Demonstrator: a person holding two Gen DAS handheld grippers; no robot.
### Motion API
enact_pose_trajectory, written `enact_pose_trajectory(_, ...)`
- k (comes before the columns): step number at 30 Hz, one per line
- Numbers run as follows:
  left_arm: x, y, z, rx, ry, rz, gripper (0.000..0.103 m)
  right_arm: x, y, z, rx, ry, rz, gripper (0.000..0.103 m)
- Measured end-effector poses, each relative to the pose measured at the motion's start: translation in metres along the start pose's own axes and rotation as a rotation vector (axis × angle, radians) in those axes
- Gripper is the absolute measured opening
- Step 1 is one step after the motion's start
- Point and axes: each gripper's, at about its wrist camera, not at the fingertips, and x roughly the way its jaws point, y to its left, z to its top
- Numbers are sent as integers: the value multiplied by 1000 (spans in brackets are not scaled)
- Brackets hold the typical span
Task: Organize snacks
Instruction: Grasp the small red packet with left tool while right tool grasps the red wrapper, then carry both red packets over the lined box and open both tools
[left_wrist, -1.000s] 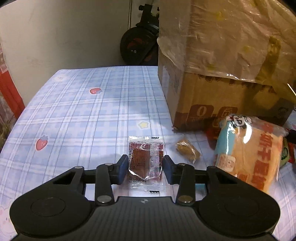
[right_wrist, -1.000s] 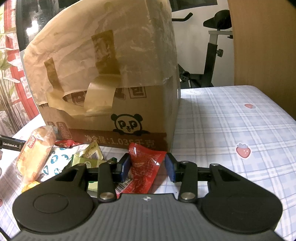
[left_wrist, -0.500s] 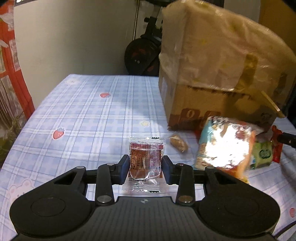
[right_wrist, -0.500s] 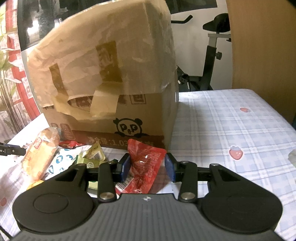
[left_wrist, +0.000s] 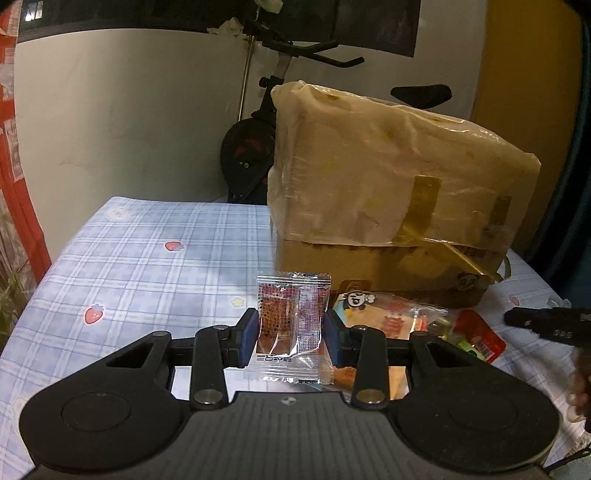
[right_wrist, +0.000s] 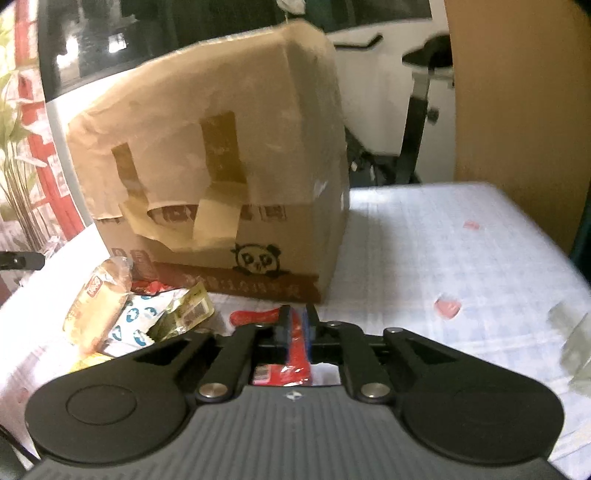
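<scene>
Cardboard box (left_wrist: 388, 229), plastic-wrapped and taped, dominated blue plaid tablecloth (left_wrist: 147, 258) with strawberry print; exercise bike (left_wrist: 255, 147) stood behind by white wall. Loose snack pile (right_wrist: 140, 317) lay at box foot. Left gripper (left_wrist: 290, 330) held clear sachet (left_wrist: 290, 325) upright between pads, clear of cloth. Right gripper (right_wrist: 295, 326), jaws just closing, pinched red packet (right_wrist: 295, 343) tight. Judged best practice: carry both level, keep firm squeeze on slippery film, set down well apart from pile.
</scene>
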Motion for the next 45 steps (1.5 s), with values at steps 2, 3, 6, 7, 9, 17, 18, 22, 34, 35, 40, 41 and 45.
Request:
enact_pose_trajectory(2,1,-1,-2,-16,-1,3,41,12,-1,1,-9,26,10,39)
enact_pose_trajectory(3,1,-2,-3,-26,-2,1,41,19,-1,2,-21,43,18,49)
enact_pose_trajectory(6,-1,-4,-6,-55,-8,-2,40,39,5,5,-80,83,12,58)
enact_pose_trajectory(7,-2,-5,-8,-60,-8,-4,41,45,6,6,-92,103,20,58)
enact_pose_trajectory(9,-3,-6,-11,-66,-7,-4,41,57,8,6,-112,142,30,62)
enact_pose_trajectory(17,-2,-6,-16,-95,0,-10,41,61,24,-1,-232,135,-7,51)
enact_pose_trajectory(18,-3,-6,-17,-96,-1,-11,41,59,24,-2,-230,135,-6,50)
enact_pose_trajectory(22,-7,-5,-18,-97,-8,-12,41,41,23,-6,-210,84,-4,43)
enact_pose_trajectory(34,-24,-14,2,-78,-73,-43,41,-34,6,20,-95,-107,27,42)
enact_pose_trajectory(35,-27,-16,7,-71,-86,-49,41,-43,7,28,-98,-136,34,42)
enact_pose_trajectory(40,-40,-30,47,-13,-176,-93,41,-75,15,72,-119,-291,71,42)
enact_pose_trajectory(41,-41,-33,56,4,-195,-100,41,-79,17,83,-126,-316,81,42)
enact_pose_trajectory(45,-39,-45,103,57,-264,-136,41,-80,24,128,-153,-388,116,42)
